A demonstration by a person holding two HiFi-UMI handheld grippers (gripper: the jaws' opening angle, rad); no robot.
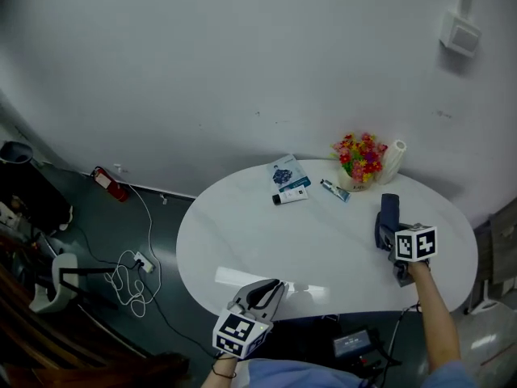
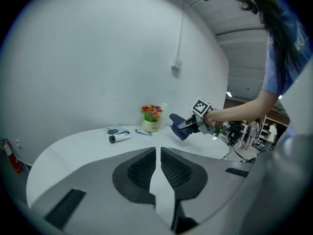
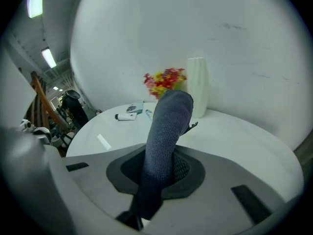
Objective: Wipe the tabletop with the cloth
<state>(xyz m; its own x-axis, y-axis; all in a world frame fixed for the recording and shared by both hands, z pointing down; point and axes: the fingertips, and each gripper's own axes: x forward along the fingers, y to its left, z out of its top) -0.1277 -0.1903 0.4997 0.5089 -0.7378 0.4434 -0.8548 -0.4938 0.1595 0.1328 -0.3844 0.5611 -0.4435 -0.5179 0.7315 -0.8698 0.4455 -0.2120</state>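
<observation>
A dark blue-grey cloth (image 1: 388, 214) is clamped in my right gripper (image 1: 391, 226), held above the right side of the white oval tabletop (image 1: 323, 241). In the right gripper view the cloth (image 3: 164, 141) runs up between the jaws and droops forward at its tip. From the left gripper view the same cloth (image 2: 178, 126) hangs off the right gripper (image 2: 188, 125) over the table's far side. My left gripper (image 1: 271, 289) sits at the near table edge, its jaws nearly together with nothing between them; its fingertips (image 2: 158, 153) show only a thin gap.
At the table's far side stand a small pot of red and yellow flowers (image 1: 360, 160), a white roll (image 1: 393, 160), a blue-white packet (image 1: 284, 172), a white tube (image 1: 289, 196) and a small blue tube (image 1: 334, 190). Cables and a power strip (image 1: 137, 265) lie on the floor at left.
</observation>
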